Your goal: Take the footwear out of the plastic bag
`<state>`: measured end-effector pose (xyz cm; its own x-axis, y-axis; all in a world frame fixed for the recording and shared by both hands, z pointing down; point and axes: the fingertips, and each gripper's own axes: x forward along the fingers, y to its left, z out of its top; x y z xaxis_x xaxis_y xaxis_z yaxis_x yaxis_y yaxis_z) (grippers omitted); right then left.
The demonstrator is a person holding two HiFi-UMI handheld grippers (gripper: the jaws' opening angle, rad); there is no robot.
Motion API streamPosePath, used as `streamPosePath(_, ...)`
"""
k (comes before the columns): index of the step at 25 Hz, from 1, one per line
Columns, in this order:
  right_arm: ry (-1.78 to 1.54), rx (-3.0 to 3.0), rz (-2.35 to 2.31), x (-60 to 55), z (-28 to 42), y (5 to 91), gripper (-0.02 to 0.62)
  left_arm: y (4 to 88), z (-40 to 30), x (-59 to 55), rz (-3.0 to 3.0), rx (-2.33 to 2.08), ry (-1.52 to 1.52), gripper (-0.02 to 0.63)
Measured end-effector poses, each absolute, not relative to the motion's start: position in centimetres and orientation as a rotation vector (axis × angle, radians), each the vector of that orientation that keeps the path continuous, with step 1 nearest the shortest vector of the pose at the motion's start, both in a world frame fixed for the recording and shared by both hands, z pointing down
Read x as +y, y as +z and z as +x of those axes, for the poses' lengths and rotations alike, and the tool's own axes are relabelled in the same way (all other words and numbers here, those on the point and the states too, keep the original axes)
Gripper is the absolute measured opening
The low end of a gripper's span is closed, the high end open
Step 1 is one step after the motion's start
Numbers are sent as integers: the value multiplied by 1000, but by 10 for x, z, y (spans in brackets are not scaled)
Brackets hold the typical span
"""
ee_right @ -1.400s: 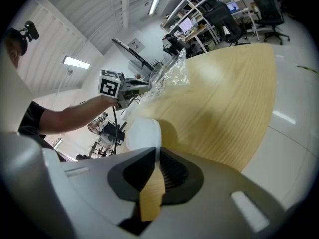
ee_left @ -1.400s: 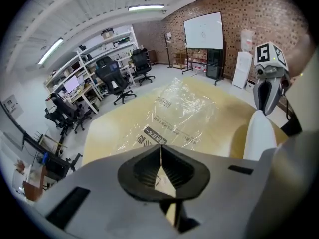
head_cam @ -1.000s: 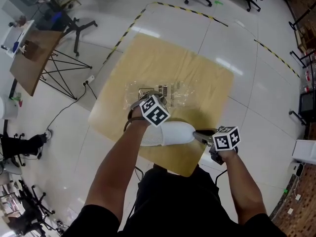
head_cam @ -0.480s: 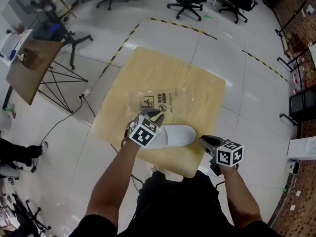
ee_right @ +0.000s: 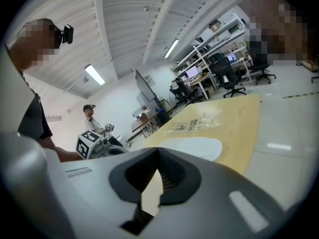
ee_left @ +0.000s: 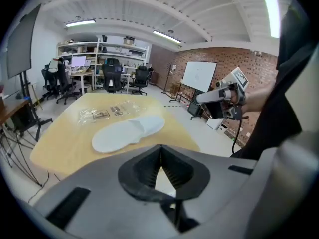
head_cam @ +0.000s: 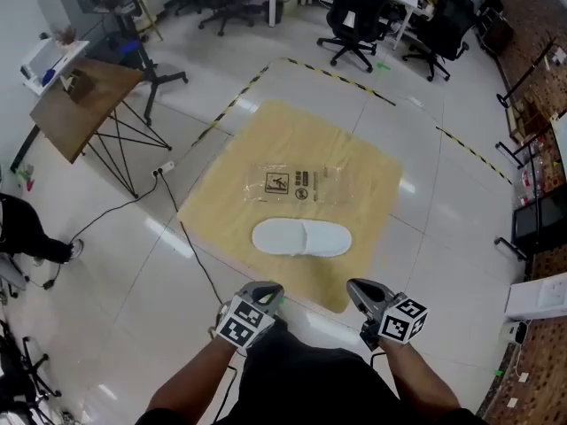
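A pair of flat white slippers (head_cam: 301,237) lies on the yellow table (head_cam: 354,162), just in front of the clear plastic bag (head_cam: 297,182), which lies flat with printed labels. Both grippers hang off the table's near edge, apart from the slippers. My left gripper (head_cam: 265,290) is shut and holds nothing; its jaws have just been closing. My right gripper (head_cam: 360,290) is likewise shut with nothing in it after closing. The left gripper view shows the slippers (ee_left: 127,132), the bag (ee_left: 107,111) and the right gripper (ee_left: 219,96). The right gripper view shows the slippers (ee_right: 197,146) and bag (ee_right: 199,122).
A slanted wooden stand (head_cam: 84,104) on metal legs stands left of the table, with a cable (head_cam: 190,246) trailing over the floor. Office chairs (head_cam: 359,16) line the far side. Striped tape (head_cam: 341,76) marks the floor. A person's leg (head_cam: 31,233) shows at the left edge.
Both grippers have let go of the slippers and drawn back off the table's near edge. The slippers now lie free on the table, outside the bag.
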<state>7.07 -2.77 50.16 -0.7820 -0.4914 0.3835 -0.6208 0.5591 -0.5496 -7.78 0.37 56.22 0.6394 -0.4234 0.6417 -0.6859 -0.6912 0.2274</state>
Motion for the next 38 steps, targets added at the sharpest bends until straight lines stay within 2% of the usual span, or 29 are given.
streamPosePath(6,839,-2635,823,45,87,495,2,553,-77,64,2217,-1110,530,8)
streamPosePath(10,876,-2695,819,107,115,491,2,525,-64,120,2094,-1202,319,8)
streamPosePath(19,976,-2726,780,202,142,488,2,506,-52,263,2103,-1227,515,8)
streamPosePath(28,901,-2749,817,233,146,465,1,490,-77,286,2133,-1340,502,8)
streamPosePath(38,967,-2709,1063,266,104,447,0,467,-123,316,2238,-1243,444,8)
